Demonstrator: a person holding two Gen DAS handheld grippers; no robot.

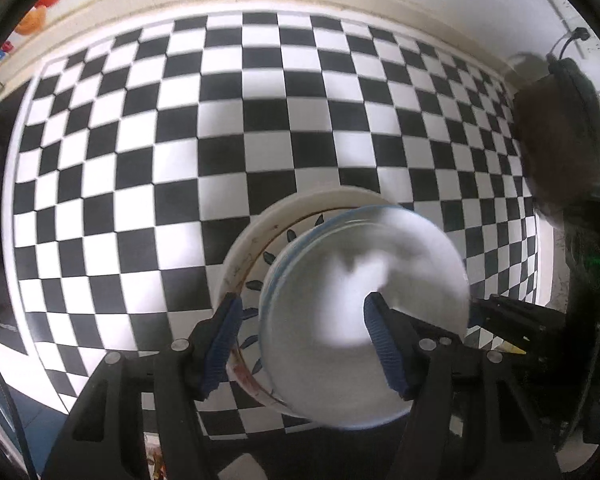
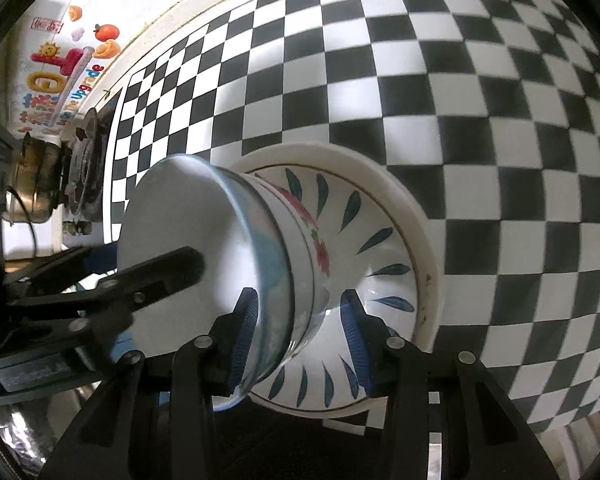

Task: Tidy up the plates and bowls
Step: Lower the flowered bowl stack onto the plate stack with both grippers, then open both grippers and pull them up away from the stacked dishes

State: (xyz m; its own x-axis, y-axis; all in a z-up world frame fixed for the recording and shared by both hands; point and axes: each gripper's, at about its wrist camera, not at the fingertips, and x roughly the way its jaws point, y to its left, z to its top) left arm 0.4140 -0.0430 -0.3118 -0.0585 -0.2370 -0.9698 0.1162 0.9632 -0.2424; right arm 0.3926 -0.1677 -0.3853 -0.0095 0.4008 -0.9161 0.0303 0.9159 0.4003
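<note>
A stack stands on the checkered cloth: a white plate [image 2: 400, 184] at the bottom, a plate with blue leaf marks [image 2: 380, 240], a flower-patterned bowl [image 2: 304, 236] and a blue-rimmed white bowl [image 2: 188, 220] on top, also blurred in the left wrist view [image 1: 364, 300]. My left gripper [image 1: 302, 344] is open, one finger [image 1: 384, 344] inside the top bowl and the other [image 1: 220, 344] outside its rim; it shows in the right wrist view [image 2: 168, 264]. My right gripper [image 2: 300, 340] is open, its fingers either side of the bowls' walls.
The black-and-white checkered cloth [image 1: 180, 140] covers the table up to a cream wall edge. A gas stove and a metal pot [image 2: 48, 184] stand at the far left in the right wrist view. A dark round object [image 1: 560, 128] stands at the right in the left wrist view.
</note>
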